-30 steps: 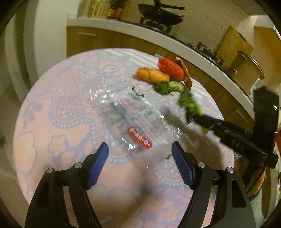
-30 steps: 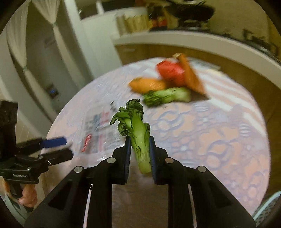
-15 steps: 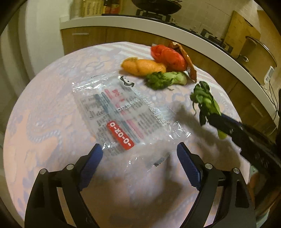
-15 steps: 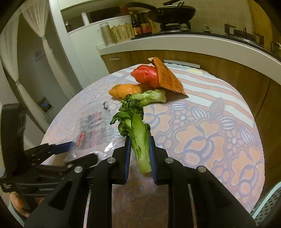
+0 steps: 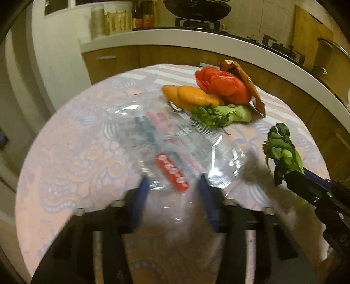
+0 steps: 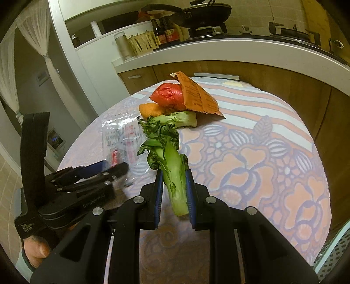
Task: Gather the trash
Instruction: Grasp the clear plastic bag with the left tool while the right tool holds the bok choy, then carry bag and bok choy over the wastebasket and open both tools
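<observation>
Left gripper (image 5: 174,190): black frame with blue finger pads, smeared by motion blur. Its fingers stand narrowly apart at the near edge of the clear crinkled plastic wrapper (image 5: 166,139); whether they touch it cannot be told.
Landmark, clear wrapper: lies flat on the round patterned tablecloth (image 6: 251,157), with a red label and printed text too blurred to read.
Orange peel (image 5: 190,96): just behind the wrapper's far corner; its rear part is hidden in the right wrist view.
Loose green bok choy stalk (image 5: 223,113): lying on its side, right of the wrapper's far corner, touching the orange peel.
Crumpled red plastic bag (image 5: 221,85): behind the loose stalk.
Brown paper packet (image 6: 196,96): leaning against the red bag, farthest right of the pile.
Right gripper (image 6: 174,185): fingers clamped on a second green bok choy stalk (image 6: 172,170), held upright above the cloth, right of the wrapper; the leaves hide part of the pile.
Background: counter (image 6: 218,50) with a black wok (image 6: 205,11), partly cut off at the frame's top.
</observation>
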Demonstrator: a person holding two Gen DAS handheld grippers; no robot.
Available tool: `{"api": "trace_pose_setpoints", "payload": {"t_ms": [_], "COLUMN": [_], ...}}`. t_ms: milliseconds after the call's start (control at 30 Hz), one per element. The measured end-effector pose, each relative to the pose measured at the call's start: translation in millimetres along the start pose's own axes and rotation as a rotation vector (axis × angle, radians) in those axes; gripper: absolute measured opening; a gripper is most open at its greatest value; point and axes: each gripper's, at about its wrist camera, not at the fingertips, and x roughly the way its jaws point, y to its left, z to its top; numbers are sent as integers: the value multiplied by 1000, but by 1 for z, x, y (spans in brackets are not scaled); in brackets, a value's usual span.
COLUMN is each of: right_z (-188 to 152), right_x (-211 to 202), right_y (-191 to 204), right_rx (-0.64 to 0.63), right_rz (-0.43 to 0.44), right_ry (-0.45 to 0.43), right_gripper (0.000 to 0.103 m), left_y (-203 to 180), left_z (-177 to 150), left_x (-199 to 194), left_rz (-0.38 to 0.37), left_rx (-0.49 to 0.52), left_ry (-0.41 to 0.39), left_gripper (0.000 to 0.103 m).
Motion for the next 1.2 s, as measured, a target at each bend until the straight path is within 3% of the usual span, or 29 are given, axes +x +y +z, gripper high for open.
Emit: {"api": "trace_pose_setpoints", "payload": {"t_ms": [33,67,100,400,633,867,1200], "right_z": [0,0,0,-3,-7,-18,-68], "right_x": [0,0,-1,-15,-58,-128,-226], "right_y": [0,-1,0,-3,-11,-46,-114], "right_rx": [2,3,3,21,68,127,247], "right_rz": [3,4,5,20,-2,-95,-311], "right_ry": [-1,-3,-4,-63,-135,-226,-288], "right_gripper": [17,17,17,17,17,17,17], "left_y": [2,6,11,41,37,-11,-135], "left_z": [0,-1,-1,-10,-7,-4,-22], "left_x": [-1,-3,-5,-70,-114,-126,-139], "left_rz": [-7,-12,-33,-161,-283,-409,-622], "left_rx": [-4,-17,-28,-85,-90,-32,164], "left_ry": [-1,-3,-3,-131,-199,-210,-174], "left_gripper": [19,5,0,0,0,0,0]}}
